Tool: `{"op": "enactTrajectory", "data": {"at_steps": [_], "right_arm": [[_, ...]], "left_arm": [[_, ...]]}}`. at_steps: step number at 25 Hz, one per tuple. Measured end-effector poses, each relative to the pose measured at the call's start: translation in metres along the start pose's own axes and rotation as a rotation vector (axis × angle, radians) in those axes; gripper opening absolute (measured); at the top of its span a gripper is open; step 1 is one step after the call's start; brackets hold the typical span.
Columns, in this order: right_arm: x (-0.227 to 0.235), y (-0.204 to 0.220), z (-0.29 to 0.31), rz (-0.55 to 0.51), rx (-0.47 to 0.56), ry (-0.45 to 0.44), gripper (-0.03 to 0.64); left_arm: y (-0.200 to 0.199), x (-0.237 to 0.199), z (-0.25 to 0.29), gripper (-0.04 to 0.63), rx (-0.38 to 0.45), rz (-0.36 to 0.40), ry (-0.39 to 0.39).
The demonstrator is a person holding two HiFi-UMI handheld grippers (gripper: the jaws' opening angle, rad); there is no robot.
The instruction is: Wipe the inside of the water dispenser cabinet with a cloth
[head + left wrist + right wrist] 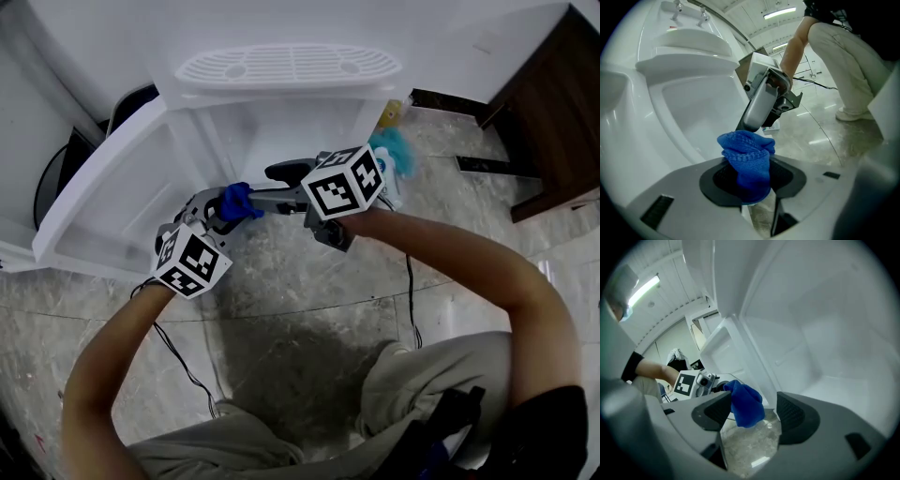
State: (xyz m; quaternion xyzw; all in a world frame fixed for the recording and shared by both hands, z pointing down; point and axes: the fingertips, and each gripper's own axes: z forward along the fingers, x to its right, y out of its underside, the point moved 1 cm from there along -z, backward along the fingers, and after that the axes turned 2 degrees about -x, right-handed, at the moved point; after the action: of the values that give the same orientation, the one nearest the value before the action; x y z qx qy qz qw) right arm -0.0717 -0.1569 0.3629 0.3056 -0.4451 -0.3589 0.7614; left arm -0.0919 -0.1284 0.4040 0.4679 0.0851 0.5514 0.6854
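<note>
Grey stone floor (309, 309) lies under you, and the white cabinet (281, 141) stands with its door (103, 197) swung wide so you can reach in. Your left claw (750, 187) is pinched tight on the blue cloth (747, 157), just in front of the opening. Your right claw (754, 414) is spread wide, and the cloth hangs between its two sides, not squeezed. It looks like you mean to pass the cloth over, or get a better hold before wiping.
</note>
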Motion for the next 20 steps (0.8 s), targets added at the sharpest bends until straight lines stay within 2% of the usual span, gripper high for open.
{"op": "enactTrajectory", "data": {"at_steps": [4, 8, 12, 20], "right_arm": [[-0.012, -0.002, 0.005, 0.055, 0.012, -0.058, 0.302], [-0.018, 0.013, 0.016, 0.034, -0.064, -0.074, 0.308], [-0.021, 0.021, 0.021, 0.049, -0.098, -0.095, 0.308], [-0.021, 0.032, 0.018, 0.052, -0.179, -0.116, 0.236]], "left_arm": [[0.001, 0.005, 0.000, 0.144, -0.007, 0.055, 0.011], [-0.015, 0.013, 0.002, 0.144, 0.027, 0.149, 0.009], [-0.026, 0.020, 0.003, 0.144, 0.059, 0.184, 0.024], [-0.028, 0.029, 0.005, 0.144, 0.050, 0.235, 0.044]]}}
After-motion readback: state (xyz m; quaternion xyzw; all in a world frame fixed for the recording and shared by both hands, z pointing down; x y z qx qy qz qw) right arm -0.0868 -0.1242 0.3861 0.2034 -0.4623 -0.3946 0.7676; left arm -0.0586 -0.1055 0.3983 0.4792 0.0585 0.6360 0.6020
